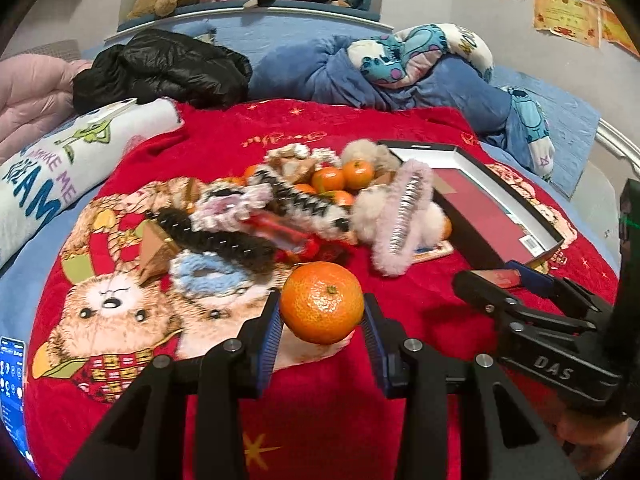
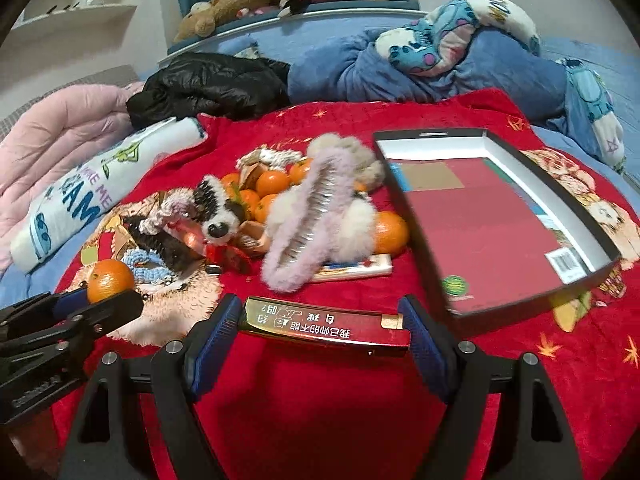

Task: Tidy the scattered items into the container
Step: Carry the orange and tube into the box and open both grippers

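Observation:
My left gripper (image 1: pixel 322 312) is shut on a mandarin (image 1: pixel 322 302) and holds it above the red blanket; the mandarin also shows in the right wrist view (image 2: pixel 109 280). My right gripper (image 2: pixel 322 328) is shut on a flat red packet with gold edges and Chinese print (image 2: pixel 324 326), just left of the open black box (image 2: pixel 496 220). The box lies on the blanket at the right, its red floor bare; in the left wrist view its rim (image 1: pixel 472 160) shows. A pile of fluffy hair claws (image 2: pixel 304 216), mandarins (image 2: pixel 272 184) and small packets lies in the middle.
A black jacket (image 2: pixel 212 84), a white printed towel (image 2: pixel 92 192), a pink quilt (image 2: pixel 52 132) and blue bedding with a plush pillow (image 2: pixel 448 44) ring the red blanket (image 2: pixel 320 400). A phone (image 1: pixel 12 392) lies at the far left.

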Tool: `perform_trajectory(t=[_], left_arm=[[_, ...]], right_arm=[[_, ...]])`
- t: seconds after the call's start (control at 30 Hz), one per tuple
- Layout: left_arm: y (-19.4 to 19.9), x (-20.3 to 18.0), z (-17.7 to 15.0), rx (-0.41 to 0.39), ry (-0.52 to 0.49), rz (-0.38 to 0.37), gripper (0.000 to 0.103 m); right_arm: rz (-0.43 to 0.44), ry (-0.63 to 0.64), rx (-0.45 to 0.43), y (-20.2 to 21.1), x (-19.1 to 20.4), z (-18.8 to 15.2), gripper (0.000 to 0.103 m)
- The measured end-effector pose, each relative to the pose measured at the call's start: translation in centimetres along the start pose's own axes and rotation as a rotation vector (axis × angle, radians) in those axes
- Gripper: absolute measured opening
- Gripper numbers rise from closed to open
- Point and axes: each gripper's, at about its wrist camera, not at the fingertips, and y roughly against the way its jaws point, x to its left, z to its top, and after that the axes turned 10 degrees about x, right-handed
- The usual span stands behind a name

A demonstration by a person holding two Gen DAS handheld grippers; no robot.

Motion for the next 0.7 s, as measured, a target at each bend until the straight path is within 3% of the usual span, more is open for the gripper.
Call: perform_trajectory(t=[0.13, 0.57, 0.7], left_arm=[[-0.4, -2.0, 0.3, 0.013, 0.018, -0.067, 0.04], [-2.9, -13.3, -0.3, 0.053, -0.088, -0.185, 0.04], [-3.1, -15.8, -0.8, 0.049, -0.14, -0.163, 0.04]], right_arm=[[-0.004, -0.039, -0.023, 1.9, -2.3, -0.6, 0.079], [-0.099, -0.132, -0.062, 6.5, -10.9, -3.5, 0.079], [-0.099, -0.167, -0.079, 7.5, -12.8, -3.8, 0.079]])
